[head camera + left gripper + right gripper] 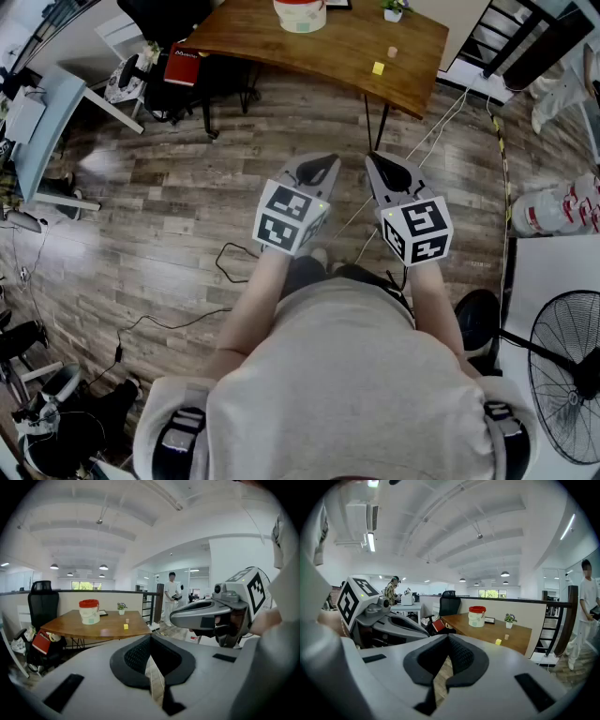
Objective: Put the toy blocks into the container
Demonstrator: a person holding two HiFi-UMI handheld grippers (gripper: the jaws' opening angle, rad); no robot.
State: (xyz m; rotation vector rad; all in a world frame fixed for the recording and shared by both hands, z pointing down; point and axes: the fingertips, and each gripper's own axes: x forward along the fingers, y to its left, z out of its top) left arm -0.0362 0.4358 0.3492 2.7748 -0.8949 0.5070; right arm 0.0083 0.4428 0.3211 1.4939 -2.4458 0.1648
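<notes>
A white container with a red lid (300, 14) (89, 611) (477, 616) stands on the wooden table (347, 47) far ahead of me. A yellow block (378, 67) (125, 626) (498, 641) and a small tan block (392, 52) (506, 636) lie near the table's right end. My left gripper (316, 169) (150, 644) and right gripper (387, 169) (447, 641) hang side by side over the wood floor, well short of the table. Both are shut with nothing between their jaws. Each gripper view shows the other gripper beside it.
A small potted plant (394, 9) sits on the table. A black office chair (159, 19) and a red book (183, 66) are at the table's left. Cables (234, 262) trail on the floor. A fan (567, 375) stands at right. A person (171, 597) stands behind.
</notes>
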